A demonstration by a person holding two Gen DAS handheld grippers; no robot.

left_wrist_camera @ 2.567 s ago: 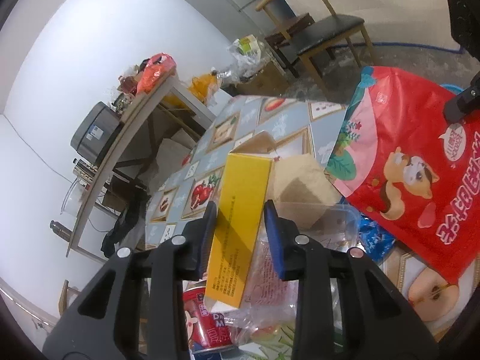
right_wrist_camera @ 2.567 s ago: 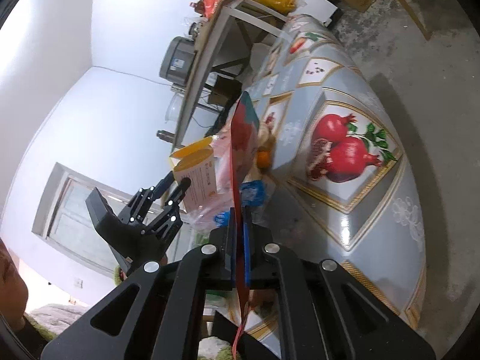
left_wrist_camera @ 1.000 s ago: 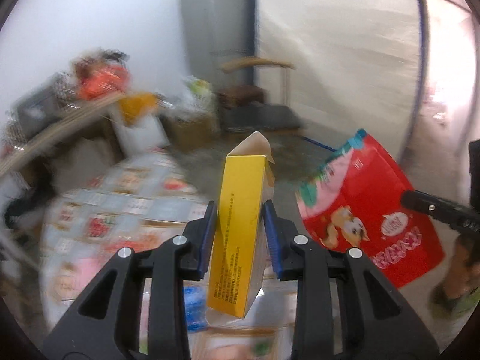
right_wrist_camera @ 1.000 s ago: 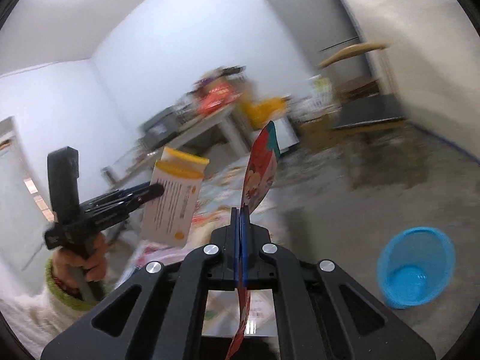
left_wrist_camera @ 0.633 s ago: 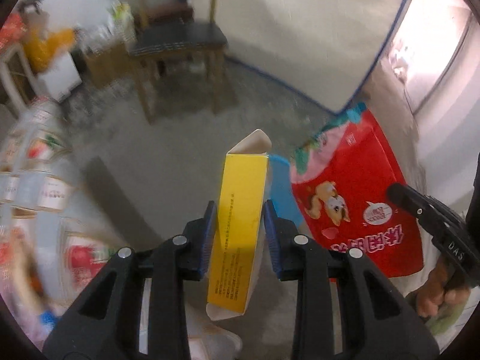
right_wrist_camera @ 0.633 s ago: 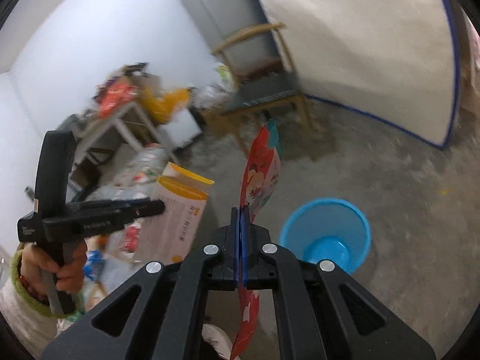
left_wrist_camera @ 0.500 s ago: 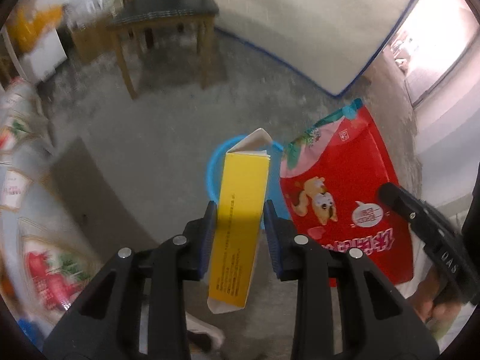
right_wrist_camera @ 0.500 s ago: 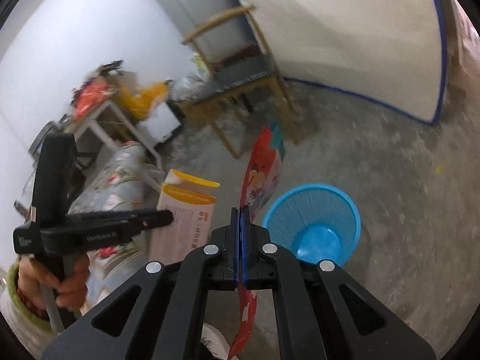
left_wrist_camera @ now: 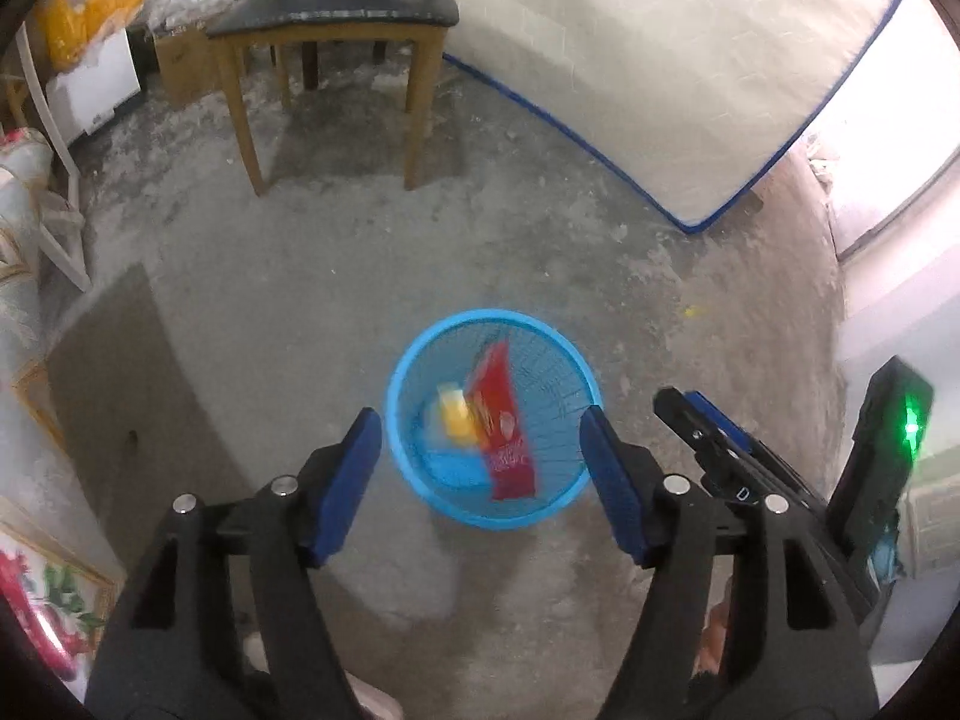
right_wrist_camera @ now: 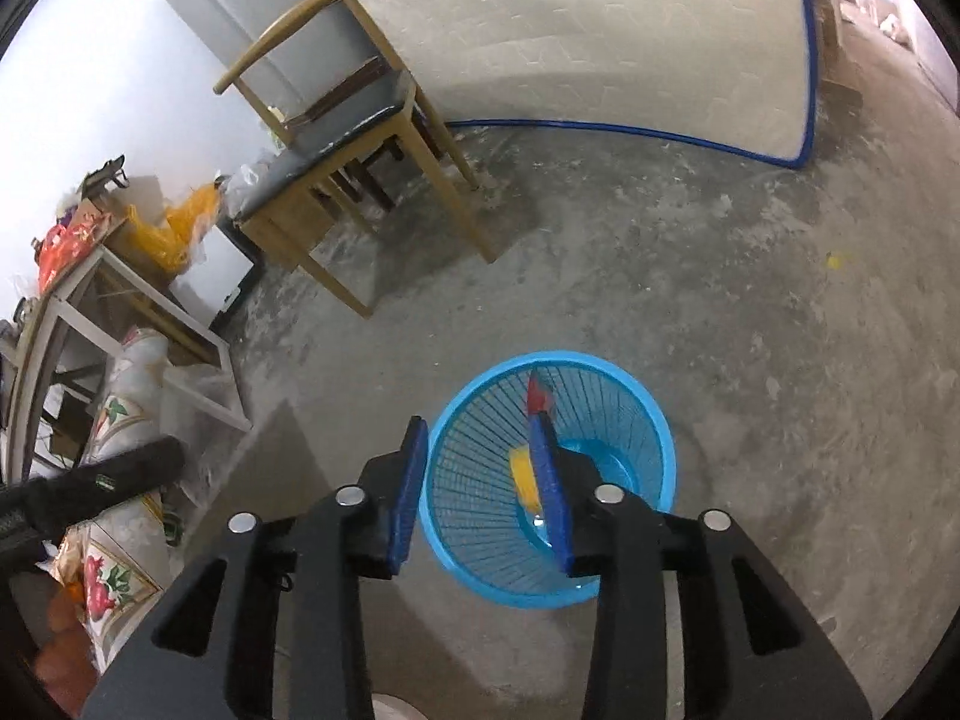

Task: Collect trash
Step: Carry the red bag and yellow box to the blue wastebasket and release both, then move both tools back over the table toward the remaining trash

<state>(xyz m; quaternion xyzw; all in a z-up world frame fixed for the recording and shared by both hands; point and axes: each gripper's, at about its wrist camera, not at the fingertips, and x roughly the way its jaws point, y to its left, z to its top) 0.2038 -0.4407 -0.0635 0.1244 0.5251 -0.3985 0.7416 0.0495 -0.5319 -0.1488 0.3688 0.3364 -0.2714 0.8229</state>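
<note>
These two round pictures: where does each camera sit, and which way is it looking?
Left wrist view: sits on the left tool, looking down at the blue basket on the floor; the right tool shows at right.
Right wrist view: sits on the right tool, looking down at the same basket; the left tool's black tip shows at left.
Both show the basket, red bag, yellow box and chair; both tools open.

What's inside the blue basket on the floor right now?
In the blue basket: a red snack bag and a blurred yellow carton beside it. The bag covers part of the basket floor, so anything beneath is hidden.
</note>
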